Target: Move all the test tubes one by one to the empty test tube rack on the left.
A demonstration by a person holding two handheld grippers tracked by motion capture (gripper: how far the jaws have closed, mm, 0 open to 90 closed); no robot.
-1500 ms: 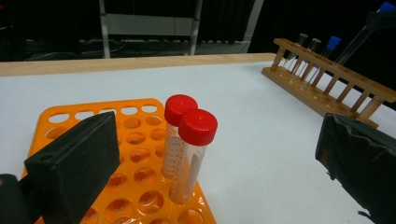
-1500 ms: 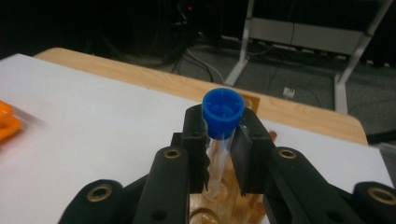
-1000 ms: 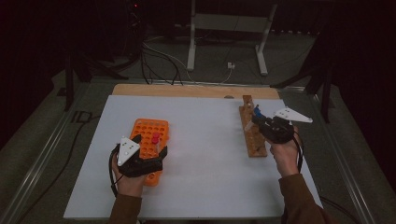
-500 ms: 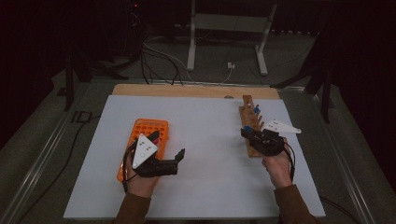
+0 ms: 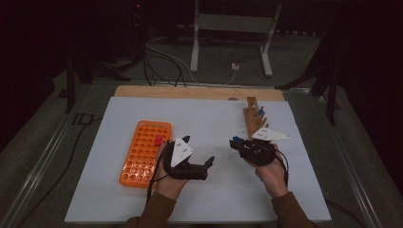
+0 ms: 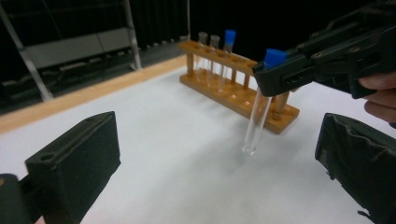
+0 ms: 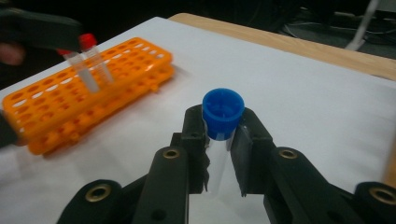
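My right gripper (image 7: 223, 128) is shut on a clear test tube with a blue cap (image 7: 223, 108), gripping just under the cap. The left gripper view shows that tube (image 6: 258, 109) hanging upright above the white mat from the right gripper (image 6: 285, 77). My left gripper (image 6: 219, 168) faces it with jaws wide open and nothing between them. From above, the left gripper (image 5: 198, 150) and right gripper (image 5: 237, 143) sit close together mid-mat. A wooden rack (image 5: 254, 118) at the right holds a blue-capped tube (image 6: 228, 44) and clear tubes. An orange rack (image 5: 145, 152) at the left holds a red-capped tube (image 7: 93, 56).
A white mat (image 5: 209, 118) covers the table, with a wooden strip (image 5: 190, 92) along its far edge. Behind the table are a metal stand (image 5: 233, 28) and cables (image 5: 161, 61) on the floor. Bare mat lies between the two racks.
My right gripper has left the wooden rack and come left toward the middle with the blue-capped tube. My left gripper has swung right, away from the orange rack, toward it.
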